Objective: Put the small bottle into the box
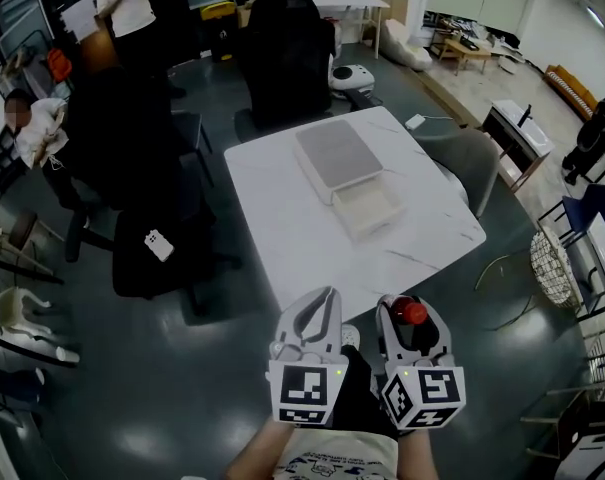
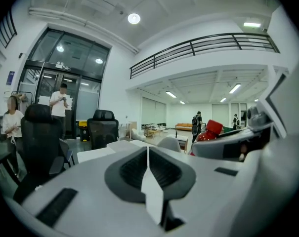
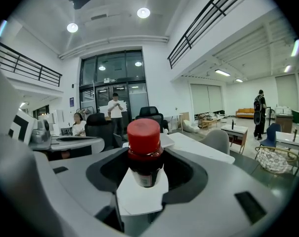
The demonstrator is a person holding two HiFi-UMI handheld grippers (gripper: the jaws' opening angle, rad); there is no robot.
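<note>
A small dark bottle with a red cap stands upright between the jaws of my right gripper, which is shut on it. In the head view the bottle and right gripper are low in the picture, just short of the white table's near edge. My left gripper is close beside it on the left, its jaws shut on nothing. The box sits in the middle of the table: a grey-topped lid with an open white tray next to it, well ahead of both grippers.
Black office chairs stand behind and left of the table, and a grey chair is at its right side. People are at the far left. A wire basket sits on the floor at right.
</note>
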